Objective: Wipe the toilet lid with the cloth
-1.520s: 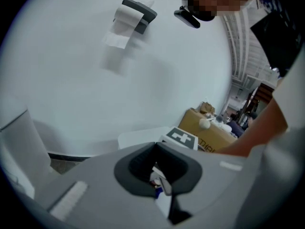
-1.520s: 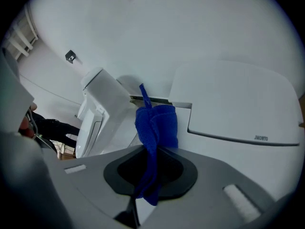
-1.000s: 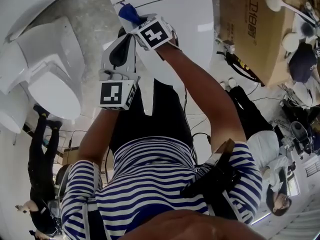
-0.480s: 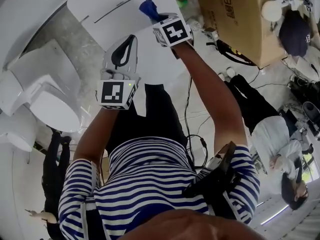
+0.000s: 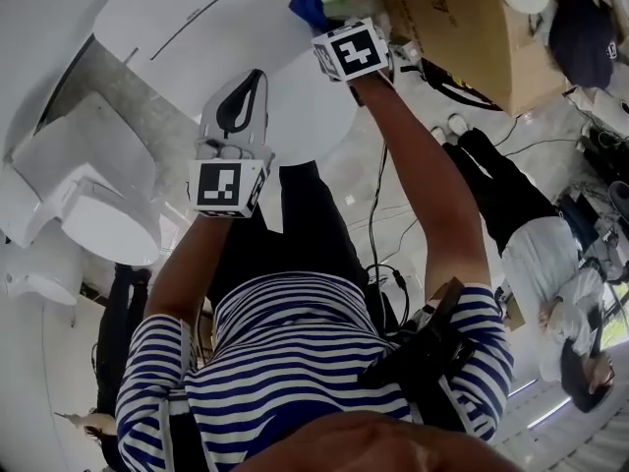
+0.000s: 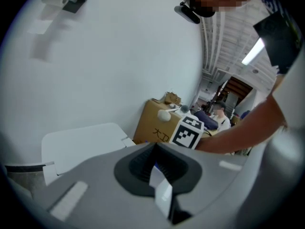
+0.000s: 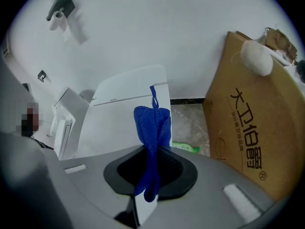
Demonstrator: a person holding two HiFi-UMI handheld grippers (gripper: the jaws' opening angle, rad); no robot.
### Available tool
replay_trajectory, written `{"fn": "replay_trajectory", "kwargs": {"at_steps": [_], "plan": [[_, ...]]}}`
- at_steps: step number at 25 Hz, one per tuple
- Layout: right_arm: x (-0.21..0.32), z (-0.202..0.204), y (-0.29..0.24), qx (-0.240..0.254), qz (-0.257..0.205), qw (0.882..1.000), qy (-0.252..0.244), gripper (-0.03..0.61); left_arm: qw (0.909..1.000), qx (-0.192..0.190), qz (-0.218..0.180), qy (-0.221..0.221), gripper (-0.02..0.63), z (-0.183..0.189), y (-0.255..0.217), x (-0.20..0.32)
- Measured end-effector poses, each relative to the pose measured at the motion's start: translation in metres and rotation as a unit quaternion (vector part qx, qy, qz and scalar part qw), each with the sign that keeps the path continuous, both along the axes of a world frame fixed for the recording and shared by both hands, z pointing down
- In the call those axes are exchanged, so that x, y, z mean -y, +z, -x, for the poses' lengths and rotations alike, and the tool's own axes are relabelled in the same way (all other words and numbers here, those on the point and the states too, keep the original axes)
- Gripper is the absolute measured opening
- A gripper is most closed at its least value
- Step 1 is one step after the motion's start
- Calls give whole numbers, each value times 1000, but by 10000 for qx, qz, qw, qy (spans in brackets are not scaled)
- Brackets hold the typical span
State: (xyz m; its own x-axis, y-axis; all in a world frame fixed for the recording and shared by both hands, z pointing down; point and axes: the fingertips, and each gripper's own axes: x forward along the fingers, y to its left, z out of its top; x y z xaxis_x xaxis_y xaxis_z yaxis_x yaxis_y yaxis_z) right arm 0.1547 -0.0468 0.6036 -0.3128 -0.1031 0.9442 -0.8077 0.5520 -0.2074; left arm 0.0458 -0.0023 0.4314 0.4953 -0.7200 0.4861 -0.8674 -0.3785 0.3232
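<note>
Bunching up in a narrow blue fold, the cloth point(image 7: 152, 120) is clamped between the jaws of the right gripper point(image 7: 148, 190). In the head view it is held over the far end of the white toilet lid point(image 5: 305, 116), near a cardboard box point(image 7: 257, 128). The left gripper point(image 6: 159, 187) hovers nearer the person, its jaws together with nothing between them.

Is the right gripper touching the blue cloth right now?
Touching. The right gripper view shows the cloth clamped between the right gripper's closed jaws, with its folds sticking out past them.
</note>
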Motion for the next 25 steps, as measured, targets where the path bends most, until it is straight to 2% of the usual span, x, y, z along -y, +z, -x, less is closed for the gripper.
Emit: {"fn": "replay_trajectory", "kwargs": {"at_steps": [4, 11, 20, 25], "plan": [[11, 0, 19, -28, -8, 10000, -41, 49, 9999, 34, 104, -36, 3, 2, 15, 3], [16, 16, 45, -72, 84, 9998, -156, 49, 9993, 131, 268, -208, 3, 28, 36, 5], [12, 26, 45, -115, 158, 9996, -206, 49, 9993, 121, 216, -287, 3, 48, 32, 6], [-5, 55, 44, -47, 213, 9990, -394, 49, 9988, 145, 211, -421, 3, 68, 30, -3]]}}
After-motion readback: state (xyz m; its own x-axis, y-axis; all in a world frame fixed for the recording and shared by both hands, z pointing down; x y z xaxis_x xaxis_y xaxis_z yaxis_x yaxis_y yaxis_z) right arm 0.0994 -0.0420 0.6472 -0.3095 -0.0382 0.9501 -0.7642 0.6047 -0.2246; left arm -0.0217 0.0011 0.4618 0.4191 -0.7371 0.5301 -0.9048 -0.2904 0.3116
